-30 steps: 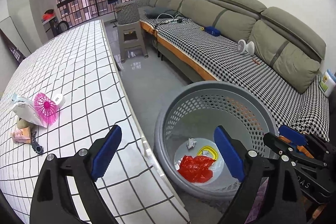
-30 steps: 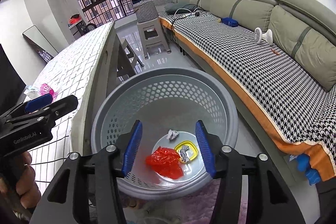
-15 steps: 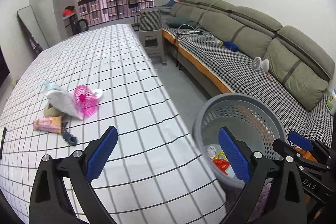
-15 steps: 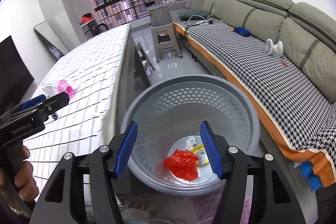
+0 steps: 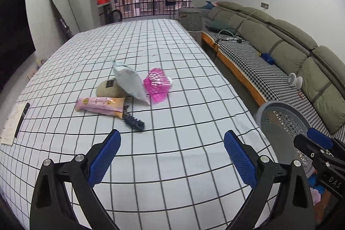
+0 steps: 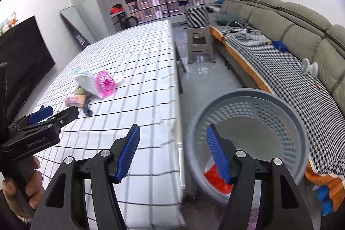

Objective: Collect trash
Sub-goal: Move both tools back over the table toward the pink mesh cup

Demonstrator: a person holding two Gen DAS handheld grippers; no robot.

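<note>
Checked tablecloth (image 5: 172,165) under my left gripper (image 5: 171,154), spread wide, empty; trash pile (image 5: 131,89) at 12 o'clock. Right view alone shows red bag (image 6: 215,179) inside basket (image 6: 301,135); my right gripper (image 6: 172,152) empty, unclenched.

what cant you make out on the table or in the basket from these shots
- Basket contents, right wrist view: only a red bag shows; the right hand-held gripper covers the rest.
- Basket floor, left wrist view: hidden behind its own wall.
- Tan lump, left wrist view: half hidden by the white pouch.
- Pink packet print: too small.
</note>
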